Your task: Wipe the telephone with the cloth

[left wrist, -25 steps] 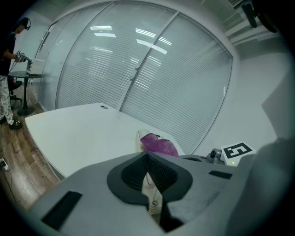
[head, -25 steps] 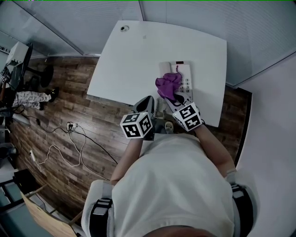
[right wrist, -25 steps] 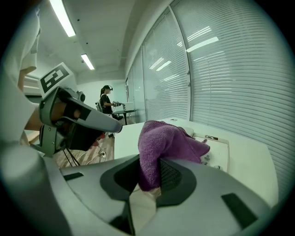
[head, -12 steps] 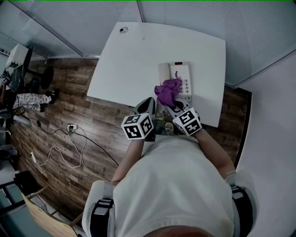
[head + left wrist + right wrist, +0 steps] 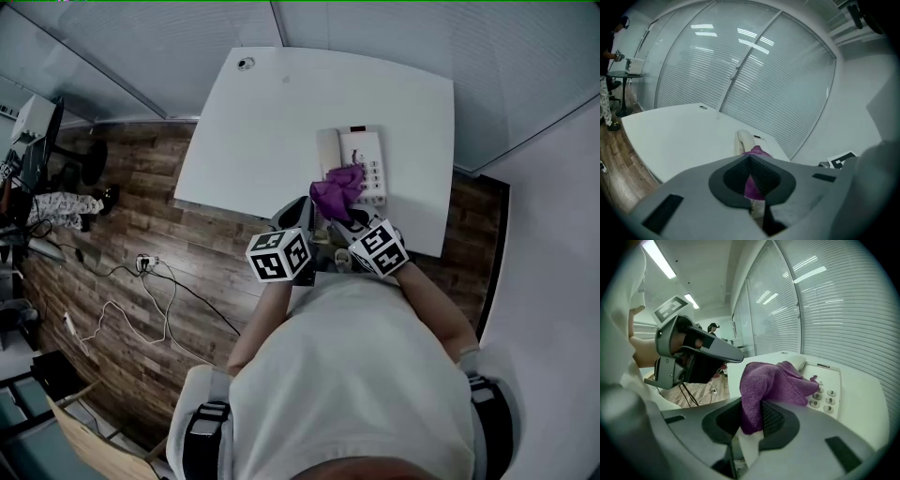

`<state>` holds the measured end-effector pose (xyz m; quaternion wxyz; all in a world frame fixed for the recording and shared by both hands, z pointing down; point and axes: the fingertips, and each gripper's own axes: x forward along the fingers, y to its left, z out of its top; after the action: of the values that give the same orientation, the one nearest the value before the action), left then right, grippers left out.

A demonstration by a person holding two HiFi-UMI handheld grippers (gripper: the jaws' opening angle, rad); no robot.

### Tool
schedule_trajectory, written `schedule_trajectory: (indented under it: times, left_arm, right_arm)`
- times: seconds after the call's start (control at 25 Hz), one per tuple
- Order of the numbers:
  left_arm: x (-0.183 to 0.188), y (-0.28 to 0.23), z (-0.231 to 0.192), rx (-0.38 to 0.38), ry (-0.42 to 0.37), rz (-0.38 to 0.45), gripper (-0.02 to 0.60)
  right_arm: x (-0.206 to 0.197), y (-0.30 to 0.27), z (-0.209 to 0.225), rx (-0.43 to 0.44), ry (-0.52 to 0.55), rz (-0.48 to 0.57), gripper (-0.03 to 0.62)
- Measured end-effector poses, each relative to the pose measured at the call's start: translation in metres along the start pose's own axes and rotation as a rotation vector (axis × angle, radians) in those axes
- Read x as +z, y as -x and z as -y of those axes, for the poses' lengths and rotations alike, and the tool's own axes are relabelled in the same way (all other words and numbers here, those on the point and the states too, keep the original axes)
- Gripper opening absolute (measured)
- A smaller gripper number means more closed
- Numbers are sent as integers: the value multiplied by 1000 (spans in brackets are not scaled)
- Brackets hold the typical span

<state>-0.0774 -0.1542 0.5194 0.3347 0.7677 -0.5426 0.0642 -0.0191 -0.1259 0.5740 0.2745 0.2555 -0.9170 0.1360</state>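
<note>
Pulled nearer, right claw grips one cloth on one telephone; left claw closed.

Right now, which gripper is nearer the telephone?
Right. The right gripper, jaws shut on the cloth, holds it on the near end of the telephone. The left gripper, jaws shut and empty, hangs by the near edge of the table, left of the telephone, not touching it.

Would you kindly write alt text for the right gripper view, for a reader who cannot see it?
The right gripper grips a purple knitted cloth that drapes onto the keypad side of a white push-button desk telephone, which sits on a white table. The left gripper shows at the left, its fingers together.
</note>
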Motion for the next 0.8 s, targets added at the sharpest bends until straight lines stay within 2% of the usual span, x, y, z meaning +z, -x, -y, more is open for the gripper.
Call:
schedule_trajectory:
  times: [0.28,0.52,0.8]
  left_arm:
    - [-5,-7,3,-9,-6,-14,21]
    - [-3,-17,2,24,-41,-18,21]
    - [-3,-28,7,18,-75,-19,23]
  right_arm:
    - [18,20,11,-32,-45,82,89]
    - [31,49,41,-141,-127,175,89]
    - [34,72,62,-248,-169,246,89]
